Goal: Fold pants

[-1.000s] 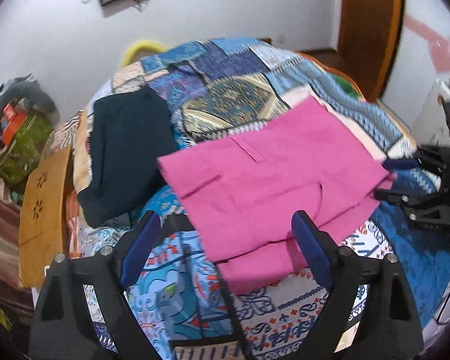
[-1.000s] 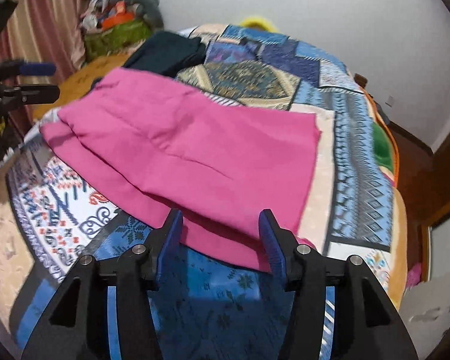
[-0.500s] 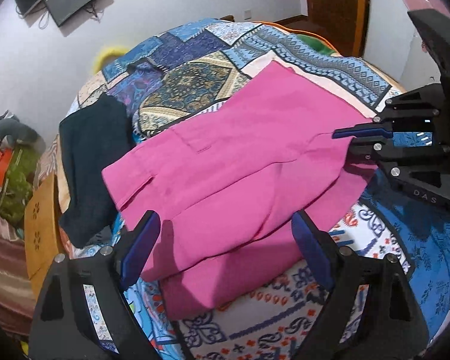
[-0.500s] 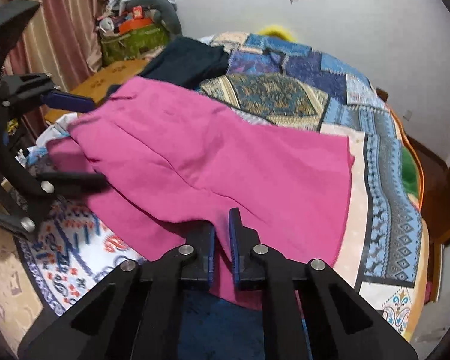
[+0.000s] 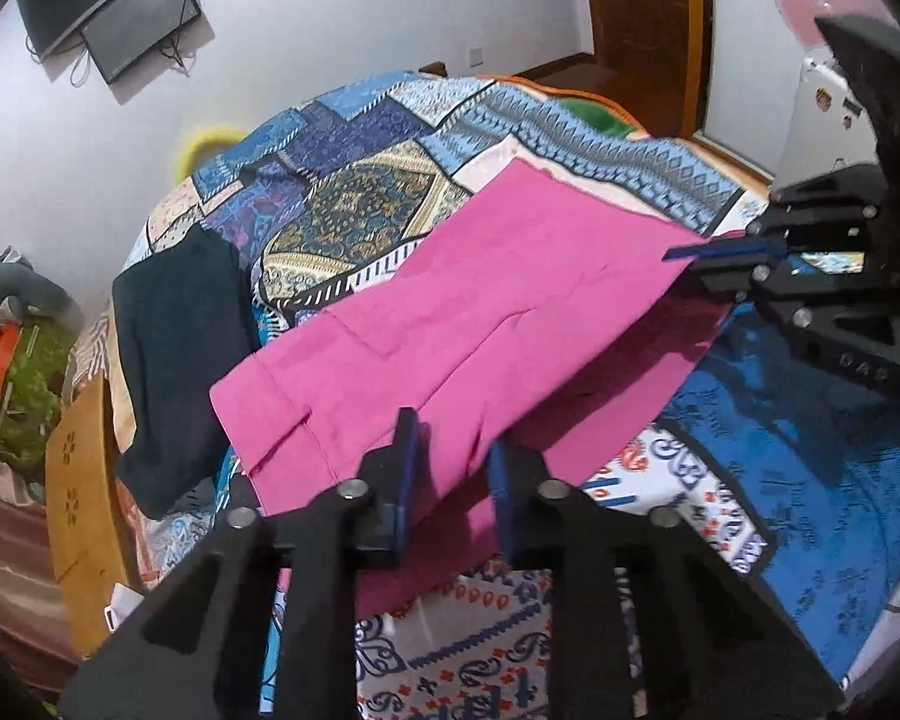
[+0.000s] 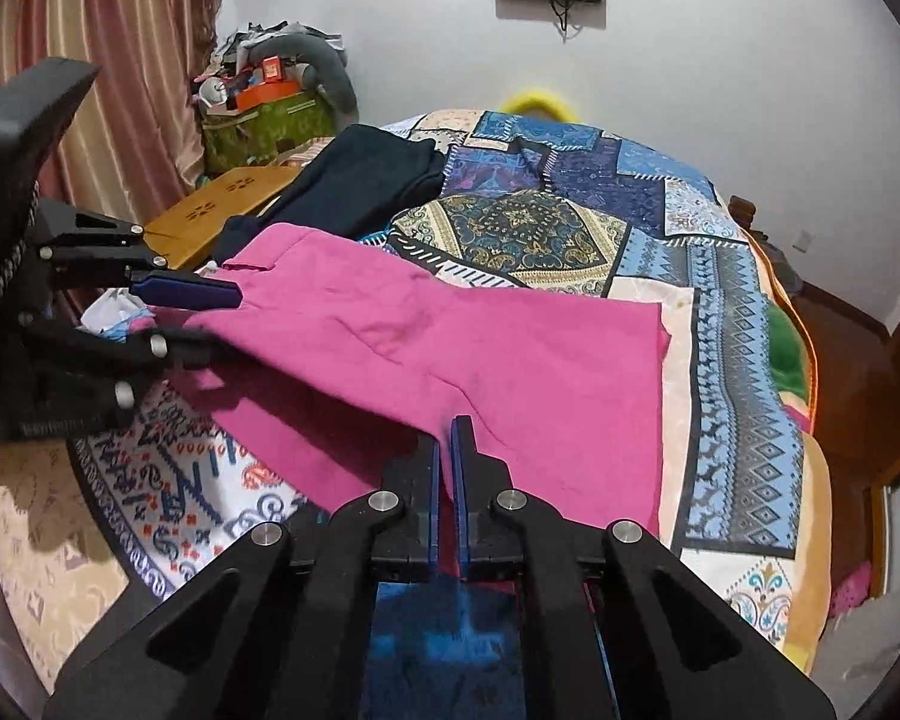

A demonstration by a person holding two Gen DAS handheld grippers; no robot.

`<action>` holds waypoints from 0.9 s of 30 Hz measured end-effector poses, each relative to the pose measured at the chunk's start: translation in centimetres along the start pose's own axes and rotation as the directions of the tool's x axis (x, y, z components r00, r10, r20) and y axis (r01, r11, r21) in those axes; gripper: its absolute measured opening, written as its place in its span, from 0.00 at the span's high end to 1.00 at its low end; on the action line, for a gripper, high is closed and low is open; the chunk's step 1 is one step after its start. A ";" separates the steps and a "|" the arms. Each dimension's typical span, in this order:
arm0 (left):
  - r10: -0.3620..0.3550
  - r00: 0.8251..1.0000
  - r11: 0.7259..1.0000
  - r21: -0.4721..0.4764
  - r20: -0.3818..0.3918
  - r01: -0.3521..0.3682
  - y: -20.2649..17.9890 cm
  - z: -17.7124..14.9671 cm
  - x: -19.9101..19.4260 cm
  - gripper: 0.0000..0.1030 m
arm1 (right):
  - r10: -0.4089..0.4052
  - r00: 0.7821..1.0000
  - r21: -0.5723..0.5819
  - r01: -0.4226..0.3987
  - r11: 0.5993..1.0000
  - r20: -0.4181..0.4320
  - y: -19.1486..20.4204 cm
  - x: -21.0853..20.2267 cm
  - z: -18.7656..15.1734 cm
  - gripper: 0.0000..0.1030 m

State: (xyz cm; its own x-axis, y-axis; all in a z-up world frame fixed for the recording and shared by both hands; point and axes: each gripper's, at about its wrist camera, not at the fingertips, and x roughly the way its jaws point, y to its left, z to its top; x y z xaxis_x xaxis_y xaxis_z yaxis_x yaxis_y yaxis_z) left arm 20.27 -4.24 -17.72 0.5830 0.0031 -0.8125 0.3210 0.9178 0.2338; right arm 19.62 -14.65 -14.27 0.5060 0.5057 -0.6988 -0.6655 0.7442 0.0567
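Observation:
Pink pants [image 5: 498, 306] lie spread on the patterned bed; they also show in the right wrist view [image 6: 486, 348]. My left gripper [image 5: 450, 450] is shut on the near waist-side edge of the pants, with pink cloth between its fingers. My right gripper [image 6: 447, 450] is shut on the near leg edge of the pants and holds it a little above the bed. Each gripper shows in the other's view, the right gripper [image 5: 726, 258] at one end of the lifted edge and the left gripper [image 6: 210, 318] at the other.
A dark folded garment [image 5: 180, 360] lies on the bed beyond the pants, also seen in the right wrist view [image 6: 354, 180]. A wooden bedside table [image 6: 216, 216] stands beside the bed. A green bag with clutter [image 6: 264, 120] stands by the curtain.
My right gripper closed on the pants' near edge, then my left gripper closed on the other end. The near edge of the pants has risen off the bed.

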 end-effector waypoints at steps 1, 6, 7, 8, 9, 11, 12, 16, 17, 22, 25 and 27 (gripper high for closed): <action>-0.012 1.000 1.000 0.000 0.005 0.012 -0.1 0.0 -0.3 0.84 | -0.001 1.000 0.001 0.001 1.000 0.000 -0.1 -0.1 -0.2 0.97; -0.056 0.998 0.998 -0.016 -0.008 0.056 -0.7 -0.5 -0.4 0.85 | 0.004 1.000 0.030 -0.003 1.000 -0.025 -0.5 0.0 -1.2 0.97; -0.062 0.998 0.998 -0.018 -0.020 0.062 -0.8 -0.6 -0.2 0.85 | 0.007 0.999 0.034 -0.006 0.999 -0.032 -0.6 0.1 -1.4 0.97; -0.070 0.997 0.997 -0.020 -0.032 0.070 -0.9 -0.8 -0.1 0.84 | 0.012 0.999 0.036 -0.010 0.999 -0.047 -0.5 0.2 -1.7 0.97; -0.084 0.995 0.996 -0.028 -0.047 0.083 -0.9 -1.1 0.1 0.84 | 0.013 0.998 0.035 -0.011 0.999 -0.066 -0.4 0.5 -1.9 0.97; -0.090 0.995 0.995 -0.038 -0.050 0.088 -0.9 -1.4 0.1 0.80 | 0.022 0.996 0.039 -0.018 0.999 -0.088 -0.3 0.6 -2.3 0.95; -0.092 0.995 0.995 -0.042 -0.048 0.090 -0.8 -1.7 0.0 0.79 | 0.030 0.994 0.046 -0.026 0.999 -0.101 -0.3 0.7 -2.4 0.95; -0.104 0.993 0.993 -0.059 -0.049 0.101 -0.1 -2.6 -0.3 0.70 | 0.062 0.990 0.084 -0.052 0.995 -0.123 -0.6 0.4 -2.9 0.95; -0.102 0.994 0.993 -0.058 -0.047 0.099 0.0 -2.8 -0.4 0.69 | 0.069 0.990 0.091 -0.057 0.994 -0.125 -0.5 0.3 -3.0 0.95; -0.079 0.996 0.994 -0.072 -0.048 0.076 1.4 -3.8 -0.6 0.68 | 0.100 0.987 0.126 -0.084 0.988 -0.124 -0.6 -0.8 -3.0 0.94; -0.084 0.995 0.992 -0.099 -0.062 0.077 2.6 -4.1 -0.6 0.68 | 0.109 0.990 0.147 -0.095 0.985 -0.094 -0.4 -1.7 -2.8 0.92; -0.103 0.993 0.989 -0.118 -0.065 0.095 3.3 -4.2 -0.8 0.68 | 0.116 0.990 0.174 -0.101 0.980 -0.077 -0.3 -2.0 -2.5 0.87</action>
State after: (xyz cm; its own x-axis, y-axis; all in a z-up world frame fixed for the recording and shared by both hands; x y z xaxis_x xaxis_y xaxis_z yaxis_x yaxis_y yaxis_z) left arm 17.69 0.45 -18.51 0.4972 -0.0654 -0.8652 0.2845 0.9543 0.0913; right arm 17.43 -16.97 -14.68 0.3818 0.5537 -0.7400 -0.6078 0.7536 0.2503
